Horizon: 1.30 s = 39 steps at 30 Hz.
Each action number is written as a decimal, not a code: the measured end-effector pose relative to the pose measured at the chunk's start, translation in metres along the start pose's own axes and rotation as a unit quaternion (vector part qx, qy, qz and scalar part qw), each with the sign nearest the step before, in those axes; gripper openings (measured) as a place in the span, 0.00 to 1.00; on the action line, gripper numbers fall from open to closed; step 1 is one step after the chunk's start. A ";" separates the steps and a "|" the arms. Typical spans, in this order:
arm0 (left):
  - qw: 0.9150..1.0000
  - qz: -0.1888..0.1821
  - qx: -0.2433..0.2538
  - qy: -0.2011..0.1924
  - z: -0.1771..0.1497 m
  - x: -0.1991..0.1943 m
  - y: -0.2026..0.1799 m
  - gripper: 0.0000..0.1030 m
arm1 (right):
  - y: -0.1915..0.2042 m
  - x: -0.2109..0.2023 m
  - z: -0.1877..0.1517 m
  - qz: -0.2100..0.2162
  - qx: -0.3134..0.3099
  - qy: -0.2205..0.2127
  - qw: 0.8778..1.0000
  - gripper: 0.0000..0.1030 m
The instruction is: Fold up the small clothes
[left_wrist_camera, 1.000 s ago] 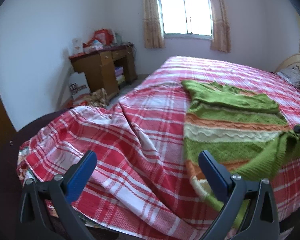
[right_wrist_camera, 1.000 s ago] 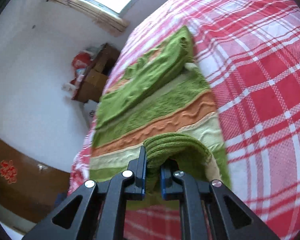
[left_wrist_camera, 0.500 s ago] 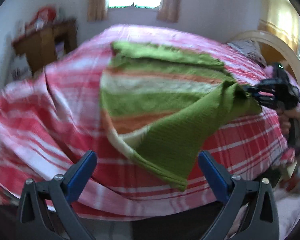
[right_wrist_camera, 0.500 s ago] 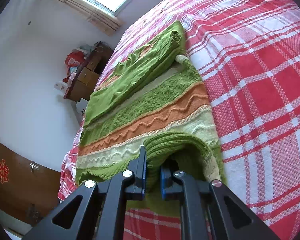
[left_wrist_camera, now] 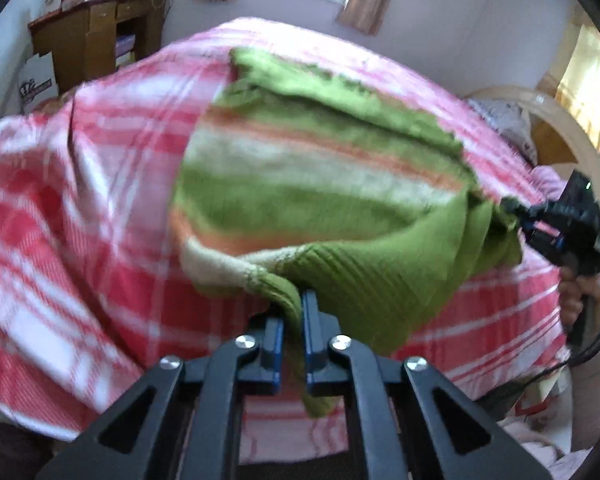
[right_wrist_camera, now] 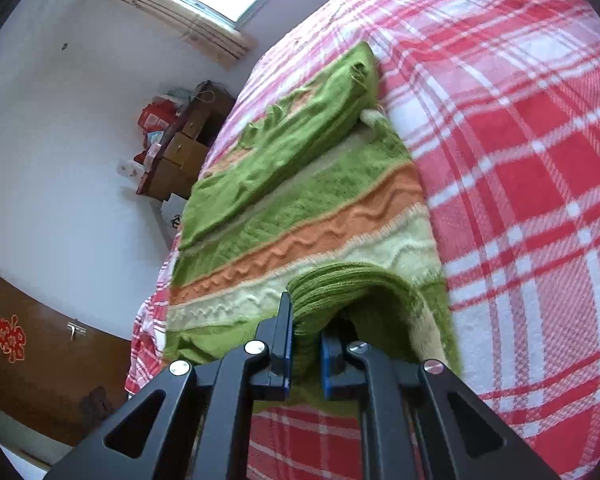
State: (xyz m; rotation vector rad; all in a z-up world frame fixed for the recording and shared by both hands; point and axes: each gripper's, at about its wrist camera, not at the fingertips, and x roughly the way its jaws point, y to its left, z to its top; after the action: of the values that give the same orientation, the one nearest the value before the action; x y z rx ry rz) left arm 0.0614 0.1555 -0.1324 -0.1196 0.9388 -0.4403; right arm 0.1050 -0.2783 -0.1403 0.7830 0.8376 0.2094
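Spread flat across the bed with its red-and-white plaid blanket (left_wrist_camera: 100, 184): a green knitted sweater with orange and cream stripes (left_wrist_camera: 300, 184), far sleeve folded over the body. Near hem lifted off the blanket at two corners, reaching back to both tongs. Left tongs (left_wrist_camera: 294, 320) just now closing, now pinched narrow on the ribbed green hem corner. Right tongs (right_wrist_camera: 304, 344) likewise clamped narrow on a bunched fold of the hem, seen from the left view (left_wrist_camera: 528, 222) at the sweater's right corner, gripped by a hand (left_wrist_camera: 580, 296).
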 end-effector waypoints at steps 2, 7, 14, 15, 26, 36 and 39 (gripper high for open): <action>1.000 -0.003 -0.005 -0.006 0.026 -0.001 0.003 0.08 | 0.002 0.000 0.011 0.009 0.008 -0.005 1.000 0.10; 0.999 0.010 -0.054 -0.001 0.091 0.010 0.030 0.16 | -0.001 0.018 0.034 -0.012 0.016 -0.015 1.000 0.10; 0.995 0.056 -0.011 -0.083 0.127 -0.022 0.052 0.64 | -0.011 0.043 0.035 -0.037 0.015 -0.001 0.999 0.10; 0.995 0.058 0.019 -0.085 0.124 -0.022 0.048 0.65 | -0.010 0.043 0.035 -0.037 0.013 -0.001 0.999 0.10; 0.991 0.060 0.112 -0.036 0.106 0.053 0.024 0.63 | -0.008 0.045 0.030 -0.038 -0.002 -0.004 0.999 0.10; 0.996 0.042 0.075 -0.017 0.101 0.066 0.033 0.22 | -0.011 0.045 0.030 -0.034 0.003 -0.004 0.999 0.10; 0.996 0.051 0.070 -0.030 0.100 0.058 0.030 0.14 | -0.012 0.045 0.029 -0.034 0.003 -0.005 0.999 0.10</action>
State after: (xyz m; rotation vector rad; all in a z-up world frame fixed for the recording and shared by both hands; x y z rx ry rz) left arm 0.1798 0.1495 -0.1254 0.0433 0.8472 -0.4039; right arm 0.1553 -0.2816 -0.1631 0.7589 0.8542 0.1430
